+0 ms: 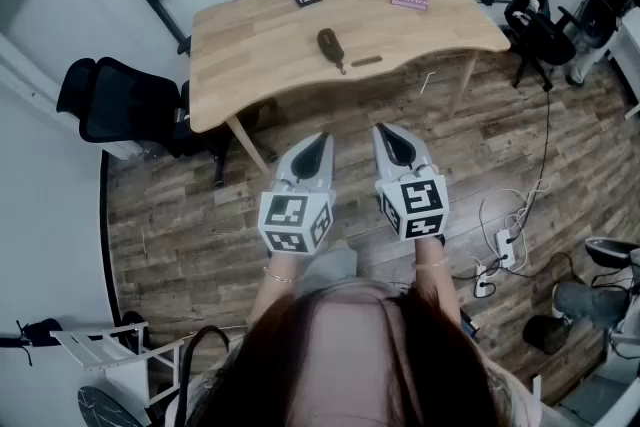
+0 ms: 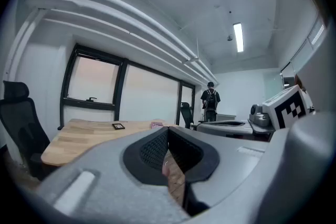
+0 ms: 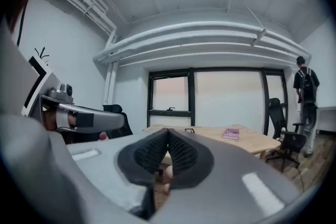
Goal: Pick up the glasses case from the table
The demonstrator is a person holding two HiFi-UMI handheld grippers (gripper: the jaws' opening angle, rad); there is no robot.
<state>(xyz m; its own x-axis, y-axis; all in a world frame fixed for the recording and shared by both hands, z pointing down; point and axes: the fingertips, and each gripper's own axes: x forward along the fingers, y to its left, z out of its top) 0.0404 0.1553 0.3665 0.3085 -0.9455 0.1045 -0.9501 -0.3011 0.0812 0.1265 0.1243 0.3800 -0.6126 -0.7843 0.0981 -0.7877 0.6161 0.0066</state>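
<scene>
Head view: dark brown oblong glasses case (image 1: 329, 44) on the light wooden counter (image 1: 240, 55), well ahead of both grippers. Its long axis runs roughly away from the person, nearly in line with the left gripper (image 1: 318, 141), with the right gripper (image 1: 386, 131) slightly off to one side. Left gripper view: fingers (image 2: 152, 147) closed together, holding nothing, case not made out. Right gripper view: fingers (image 3: 181, 152) likewise shut and empty, counter ahead, case not made out.
</scene>
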